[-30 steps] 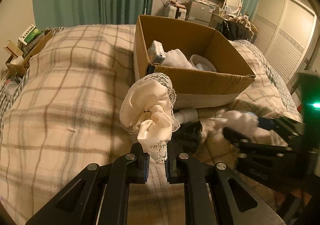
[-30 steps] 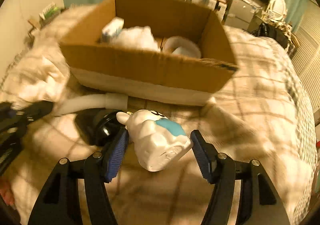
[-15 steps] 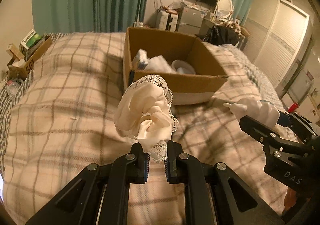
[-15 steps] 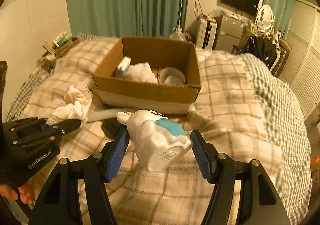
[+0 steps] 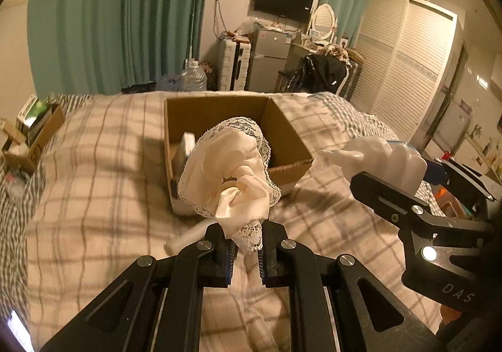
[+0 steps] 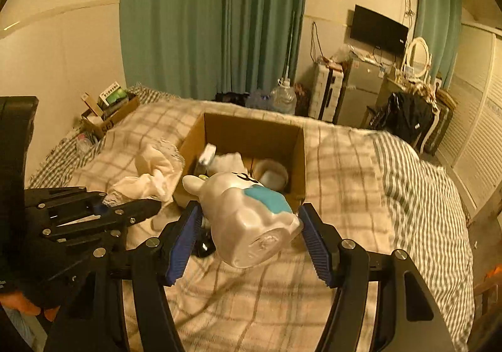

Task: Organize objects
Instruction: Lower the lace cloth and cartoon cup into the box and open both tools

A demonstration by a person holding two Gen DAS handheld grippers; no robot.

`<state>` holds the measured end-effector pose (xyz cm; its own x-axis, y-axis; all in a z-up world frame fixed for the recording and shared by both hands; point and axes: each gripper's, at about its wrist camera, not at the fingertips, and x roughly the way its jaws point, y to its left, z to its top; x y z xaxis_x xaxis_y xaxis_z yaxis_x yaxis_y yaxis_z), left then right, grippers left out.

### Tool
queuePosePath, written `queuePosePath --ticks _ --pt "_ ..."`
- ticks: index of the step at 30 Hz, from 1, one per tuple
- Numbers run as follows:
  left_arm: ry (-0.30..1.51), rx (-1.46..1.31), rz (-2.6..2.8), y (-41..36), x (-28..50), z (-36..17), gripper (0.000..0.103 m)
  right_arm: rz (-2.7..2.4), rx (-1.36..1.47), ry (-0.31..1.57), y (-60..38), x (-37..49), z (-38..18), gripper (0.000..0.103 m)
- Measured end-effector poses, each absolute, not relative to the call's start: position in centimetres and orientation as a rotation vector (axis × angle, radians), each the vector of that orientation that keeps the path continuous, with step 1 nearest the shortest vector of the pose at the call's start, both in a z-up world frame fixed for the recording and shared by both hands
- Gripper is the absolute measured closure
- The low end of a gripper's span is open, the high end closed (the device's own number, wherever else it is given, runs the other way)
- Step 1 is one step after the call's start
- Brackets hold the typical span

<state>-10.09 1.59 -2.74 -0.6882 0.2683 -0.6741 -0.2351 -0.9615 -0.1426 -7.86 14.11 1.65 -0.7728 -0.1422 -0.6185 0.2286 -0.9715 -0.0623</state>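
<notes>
Left hand-held gripper (image 5: pixel 245 253) clamped on a cream lace-trimmed cloth (image 5: pixel 230 170), held above the plaid bed (image 5: pixel 94 195) in front of the cardboard box (image 5: pixel 282 129). Right hand-held gripper (image 6: pixel 249 239) grasps a white animal figurine with teal patch (image 6: pixel 248 217), also lifted near the box.

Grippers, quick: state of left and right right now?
Left gripper: shut on the cream lace cloth.
Right gripper: shut on the white animal figurine.
</notes>
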Motion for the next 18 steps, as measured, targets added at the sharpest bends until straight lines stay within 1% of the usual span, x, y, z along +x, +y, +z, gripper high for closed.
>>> queuePosePath --ticks 7,10,18 --pt "-0.023 -1.069 2.64 2.1 -13.3 -1.8 0.091 -2.779 0.906 0.225 14.5 -11.4 3.6 0.04" --pt "-0.017 -1.062 2.639 2.3 -15.2 -1.4 0.091 -2.777 0.901 0.203 14.8 -13.6 4.0 0.04" --pt "0.008 -1.041 2.672 2.9 -21.9 -0.3 0.091 -2.794 0.902 0.197 15.4 -20.4 4.8 0.04"
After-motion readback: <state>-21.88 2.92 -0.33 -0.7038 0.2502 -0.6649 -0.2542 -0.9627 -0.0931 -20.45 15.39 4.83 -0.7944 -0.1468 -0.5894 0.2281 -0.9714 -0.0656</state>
